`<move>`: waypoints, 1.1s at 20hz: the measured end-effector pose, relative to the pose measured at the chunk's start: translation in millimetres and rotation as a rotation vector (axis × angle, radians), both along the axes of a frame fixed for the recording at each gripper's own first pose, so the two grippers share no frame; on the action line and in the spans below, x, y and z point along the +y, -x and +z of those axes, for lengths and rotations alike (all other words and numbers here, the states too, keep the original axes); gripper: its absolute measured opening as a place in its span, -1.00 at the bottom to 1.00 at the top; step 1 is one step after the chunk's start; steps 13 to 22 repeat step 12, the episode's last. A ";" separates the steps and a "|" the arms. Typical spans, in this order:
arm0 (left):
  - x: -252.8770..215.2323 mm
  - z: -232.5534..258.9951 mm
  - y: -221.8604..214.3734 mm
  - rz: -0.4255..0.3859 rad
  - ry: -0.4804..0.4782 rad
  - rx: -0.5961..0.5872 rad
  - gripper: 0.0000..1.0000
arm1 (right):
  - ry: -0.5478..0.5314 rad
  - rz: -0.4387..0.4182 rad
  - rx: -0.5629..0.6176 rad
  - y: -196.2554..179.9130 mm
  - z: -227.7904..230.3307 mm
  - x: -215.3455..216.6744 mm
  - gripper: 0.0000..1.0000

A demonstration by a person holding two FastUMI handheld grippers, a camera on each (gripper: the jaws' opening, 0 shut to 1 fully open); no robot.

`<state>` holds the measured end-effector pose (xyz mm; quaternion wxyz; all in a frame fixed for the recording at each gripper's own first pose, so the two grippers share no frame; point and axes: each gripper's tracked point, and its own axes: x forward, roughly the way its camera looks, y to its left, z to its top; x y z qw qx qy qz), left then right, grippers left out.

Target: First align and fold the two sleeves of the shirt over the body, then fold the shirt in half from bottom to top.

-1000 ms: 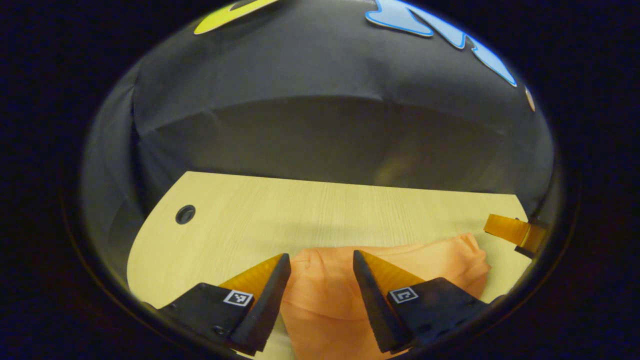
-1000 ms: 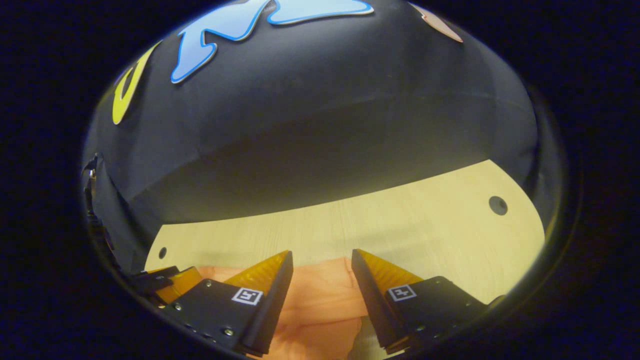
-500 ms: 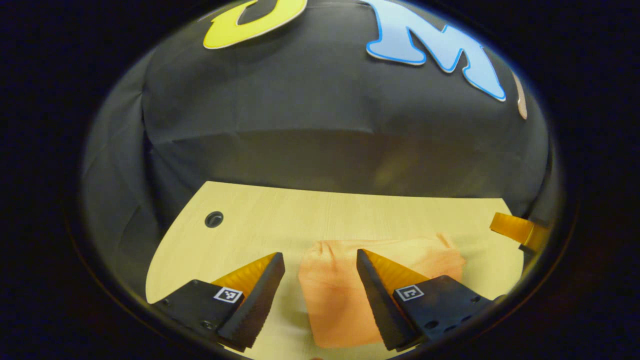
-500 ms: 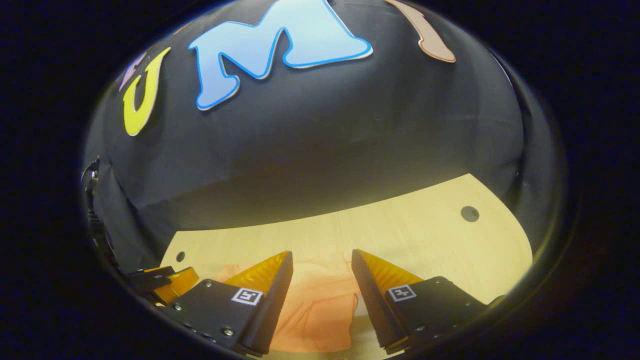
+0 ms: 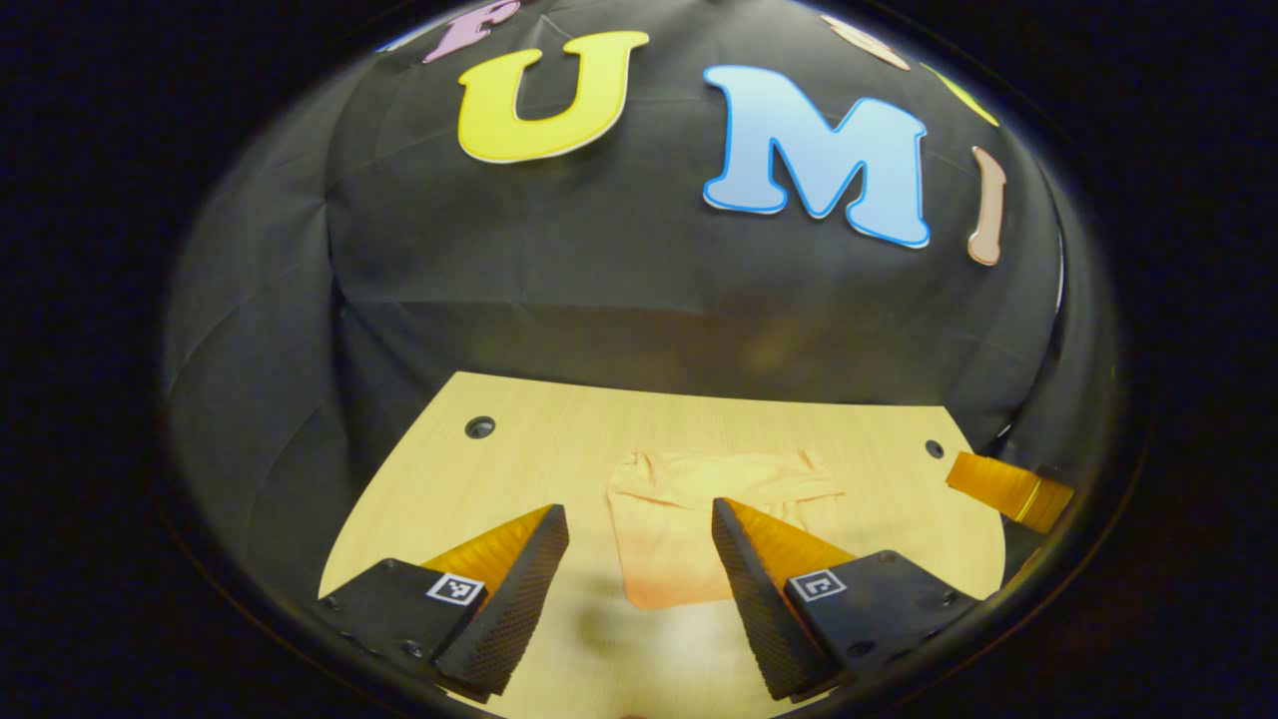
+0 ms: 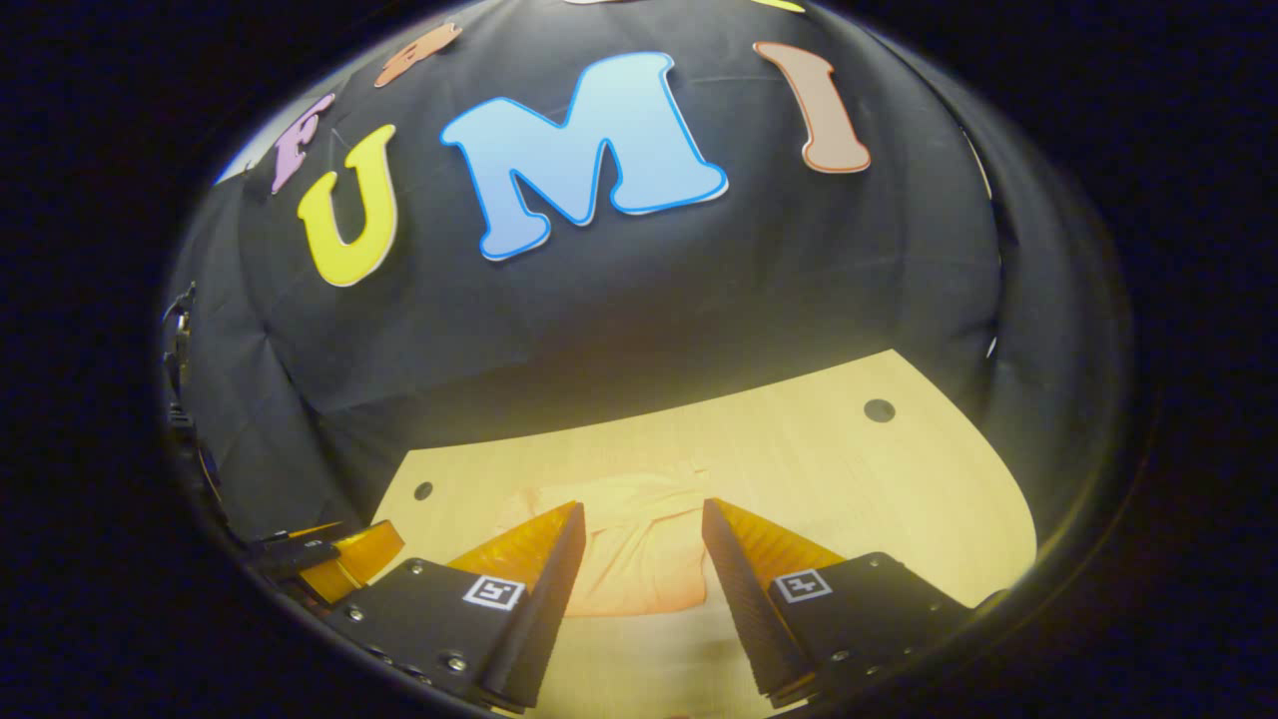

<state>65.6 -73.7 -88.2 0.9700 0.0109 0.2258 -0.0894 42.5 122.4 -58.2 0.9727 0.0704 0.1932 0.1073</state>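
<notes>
An orange shirt [image 5: 689, 524] lies folded into a compact rectangle on the pale wooden table [image 5: 559, 459]. In the left gripper view my left gripper [image 5: 639, 524] hovers open above and short of it, nothing between its fingers. The right gripper view has the same folded shirt [image 6: 639, 554] beyond my right gripper [image 6: 641, 519], which is open and holds nothing. A finger of the right gripper [image 5: 1003, 489] pokes in at the right edge of the left gripper view. The left gripper [image 6: 339, 554] sits low at the left in the right gripper view.
The table has round cable holes at its far corners [image 5: 479, 427] [image 5: 933, 448] [image 6: 879, 410] [image 6: 423, 490]. The booth's black cloth wall [image 5: 639, 290] rises right behind the table's far edge. Bare wood [image 6: 899, 499] surrounds the shirt.
Both grippers have pulled back and up from the shirt, so it looks smaller and farther away. The shirt stays folded on the table; both grippers remain open.
</notes>
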 end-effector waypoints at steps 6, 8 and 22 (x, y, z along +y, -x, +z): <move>33.9 14.1 92.9 0.003 -0.047 -0.058 0.89 | 0.010 0.028 -0.040 85.1 5.4 -15.4 0.52; 40.9 14.0 113.9 0.005 -0.027 -0.070 0.89 | -0.006 0.034 -0.045 105.8 2.1 -18.4 0.52; 51.0 6.7 142.8 -0.008 0.009 -0.071 0.89 | -0.012 0.048 -0.042 131.2 -10.8 -24.3 0.51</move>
